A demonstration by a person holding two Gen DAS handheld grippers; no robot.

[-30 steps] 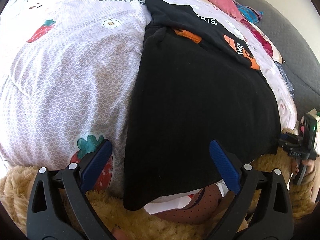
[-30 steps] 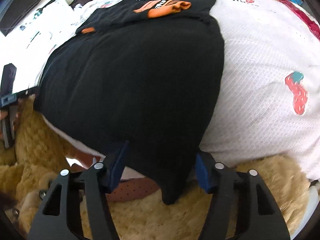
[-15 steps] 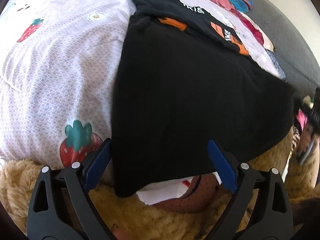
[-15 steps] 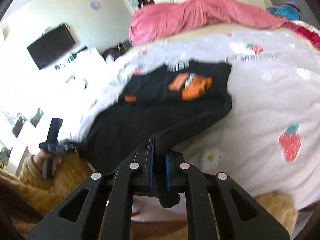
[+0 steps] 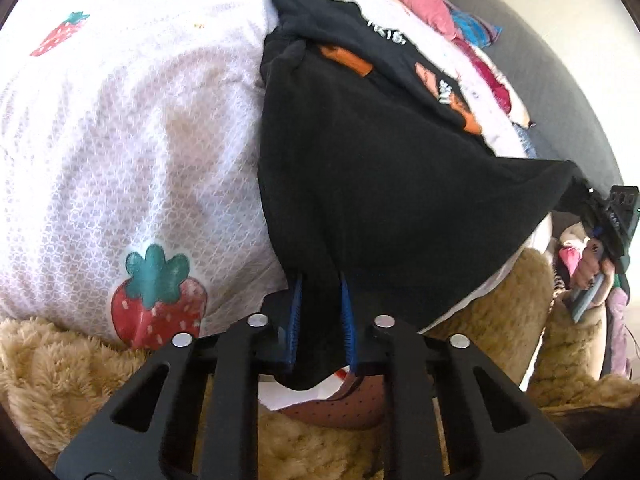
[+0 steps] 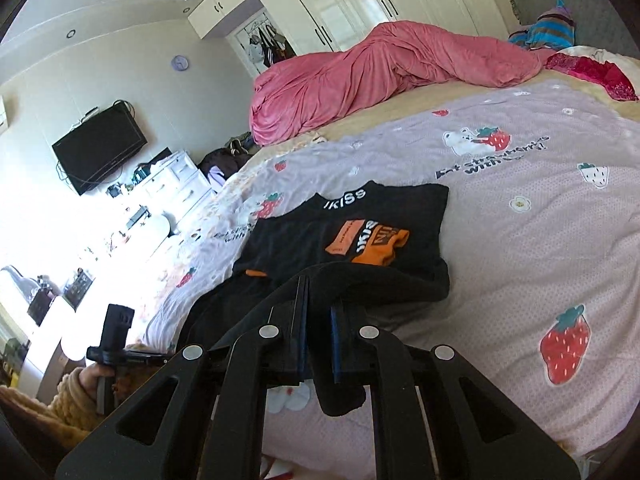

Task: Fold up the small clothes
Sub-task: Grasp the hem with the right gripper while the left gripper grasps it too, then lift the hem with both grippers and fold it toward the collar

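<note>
Since a second earlier, the left gripper had just closed on the near hem of the black shirt, and the right gripper had risen, pinching the other corner. The shirt lay on the strawberry bedspread, printed chest toward twelve o'clock, both corners probably held for folding the hem up.

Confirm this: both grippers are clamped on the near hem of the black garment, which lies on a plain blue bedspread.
Wrong on the bedspread: it is pale lilac with printed strawberries, as the right wrist view shows. The left gripper and right gripper are indeed clamped on the black garment at its near hem.
</note>
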